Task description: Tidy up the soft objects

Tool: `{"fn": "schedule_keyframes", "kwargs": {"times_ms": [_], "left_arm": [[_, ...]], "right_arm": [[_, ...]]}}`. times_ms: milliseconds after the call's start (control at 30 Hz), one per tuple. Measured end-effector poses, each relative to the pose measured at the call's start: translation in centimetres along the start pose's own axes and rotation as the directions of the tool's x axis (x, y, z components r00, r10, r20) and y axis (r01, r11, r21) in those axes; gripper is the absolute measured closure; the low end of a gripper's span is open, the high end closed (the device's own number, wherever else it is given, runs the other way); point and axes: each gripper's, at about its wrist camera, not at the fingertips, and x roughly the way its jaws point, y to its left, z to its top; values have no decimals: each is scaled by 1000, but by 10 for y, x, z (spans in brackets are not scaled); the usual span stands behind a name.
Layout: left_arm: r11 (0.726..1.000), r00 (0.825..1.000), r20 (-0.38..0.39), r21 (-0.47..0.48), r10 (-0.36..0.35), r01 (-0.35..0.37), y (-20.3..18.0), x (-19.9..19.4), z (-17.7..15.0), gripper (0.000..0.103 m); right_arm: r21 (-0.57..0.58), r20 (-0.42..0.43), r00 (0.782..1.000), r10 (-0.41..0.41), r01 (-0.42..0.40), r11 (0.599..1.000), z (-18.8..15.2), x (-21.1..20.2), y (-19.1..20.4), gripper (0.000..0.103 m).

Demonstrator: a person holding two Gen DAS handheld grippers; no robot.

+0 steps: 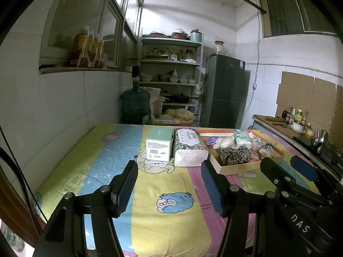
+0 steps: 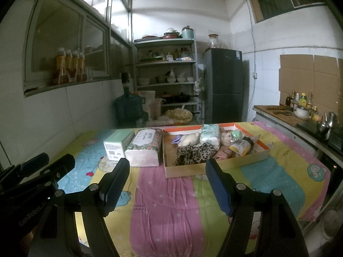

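A shallow cardboard box [image 2: 182, 170] [image 1: 240, 169] with an orange rim sits on the striped cartoon cloth. Inside lie a leopard-print fabric [image 2: 195, 153] [image 1: 233, 153], a white plush toy [image 2: 189, 139] [image 1: 225, 141], a tissue pack [image 2: 210, 136] [image 1: 242, 138], a pink doll [image 2: 227, 138] and a small bottle [image 2: 241, 146]. Left of the box stand a floral tissue pack [image 2: 144, 148] [image 1: 188, 147] and a mint green carton [image 2: 118, 145] [image 1: 159, 146]. My left gripper [image 1: 169, 167] is open and empty, short of the carton. My right gripper [image 2: 167, 165] is open and empty, just before the box's near wall.
The cloth-covered table [image 2: 167, 209] runs to a tiled wall on the left. Behind it stand a water jug [image 2: 128, 109], a metal shelf rack [image 2: 167, 81] and a dark fridge [image 2: 224, 85]. A counter with bottles [image 2: 300, 101] and a kettle lies to the right.
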Motion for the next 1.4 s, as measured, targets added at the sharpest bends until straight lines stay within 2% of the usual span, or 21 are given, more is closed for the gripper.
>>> {"fn": "schedule_keyframes", "kwargs": {"times_ms": [1400], "left_arm": [[1000, 1000, 0, 1, 0, 0, -1, -2, 0, 41]], "right_arm": [[-5, 0, 1000, 1, -1, 1000, 0, -1, 3, 28]]}}
